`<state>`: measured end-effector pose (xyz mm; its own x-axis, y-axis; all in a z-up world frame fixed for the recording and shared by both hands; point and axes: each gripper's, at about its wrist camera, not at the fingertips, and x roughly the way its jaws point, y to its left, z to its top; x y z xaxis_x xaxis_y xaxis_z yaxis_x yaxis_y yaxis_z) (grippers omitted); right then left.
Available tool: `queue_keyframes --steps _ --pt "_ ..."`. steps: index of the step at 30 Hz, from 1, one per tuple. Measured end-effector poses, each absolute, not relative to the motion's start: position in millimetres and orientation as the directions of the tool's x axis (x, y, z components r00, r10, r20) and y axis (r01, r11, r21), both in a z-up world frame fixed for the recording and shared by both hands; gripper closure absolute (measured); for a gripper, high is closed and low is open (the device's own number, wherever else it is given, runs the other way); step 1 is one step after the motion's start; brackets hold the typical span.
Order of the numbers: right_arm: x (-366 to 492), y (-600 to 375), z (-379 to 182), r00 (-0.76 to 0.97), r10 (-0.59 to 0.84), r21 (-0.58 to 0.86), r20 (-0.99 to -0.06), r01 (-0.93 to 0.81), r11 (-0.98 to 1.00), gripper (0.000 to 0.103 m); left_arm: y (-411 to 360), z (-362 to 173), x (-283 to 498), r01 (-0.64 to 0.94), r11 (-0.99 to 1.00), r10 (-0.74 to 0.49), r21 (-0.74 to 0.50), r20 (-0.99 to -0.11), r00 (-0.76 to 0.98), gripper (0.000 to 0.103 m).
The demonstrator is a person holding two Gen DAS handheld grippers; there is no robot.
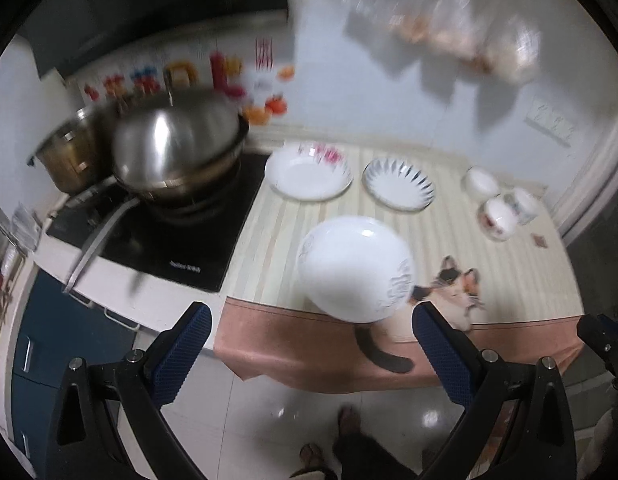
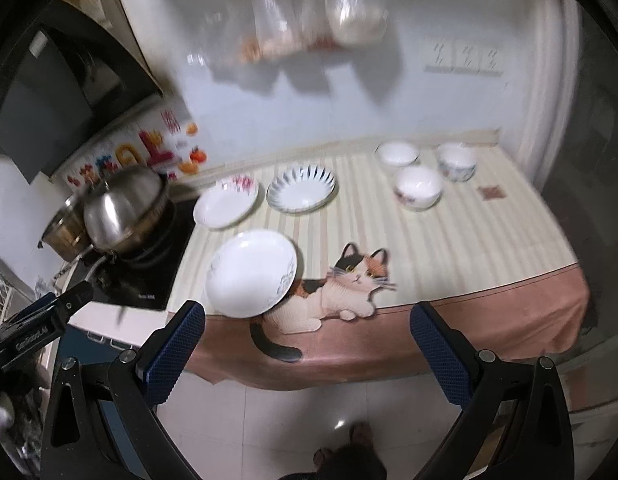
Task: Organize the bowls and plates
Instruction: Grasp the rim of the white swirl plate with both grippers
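Probably your left gripper (image 1: 311,318) sat nearer the front plate (image 1: 355,270), dead ahead; both grippers' fingers were spread, empty.

The plates (image 2: 253,272) and the bowls (image 2: 417,188) looked like white glazed ceramic, smooth and glossy. The tablecloth (image 2: 449,240) was cloth or a soft sheet, matt, with pale stripes and a printed cat. The pot lid (image 1: 177,140) was polished metal and gave reflections. The cooktop (image 1: 181,240) had a black, smooth, shiny surface. The floor tiles (image 2: 309,412) were glossy. The finger pads (image 2: 175,352) of the right gripper were blue with a rough dotted texture, on matt black plastic arms.
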<state>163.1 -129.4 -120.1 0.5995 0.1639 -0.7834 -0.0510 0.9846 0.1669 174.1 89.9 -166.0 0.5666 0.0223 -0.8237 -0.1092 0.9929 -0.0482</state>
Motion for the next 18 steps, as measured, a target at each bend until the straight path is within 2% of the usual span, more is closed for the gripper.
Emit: queue_keyframes --steps 6,11,18 --pt "260.7 -118.5 -213.6 0.452 0.25 0.243 -0.856 -0.076 0.967 0.0 96.0 -244.8 249.9 -0.12 0.993 0.073 0.025 -0.905 0.419 0.0" --pt "343.7 -102.1 -290.3 0.377 0.253 0.219 -0.891 -0.133 0.967 0.002 103.6 -316.2 305.6 -0.133 0.991 0.068 0.032 -0.961 0.268 0.0" --pt "425.8 -76.0 -375.8 0.182 0.352 0.321 -0.918 -0.18 0.93 0.016 123.5 -373.2 354.8 -0.208 0.978 0.013 -0.017 -0.99 0.14 0.002"
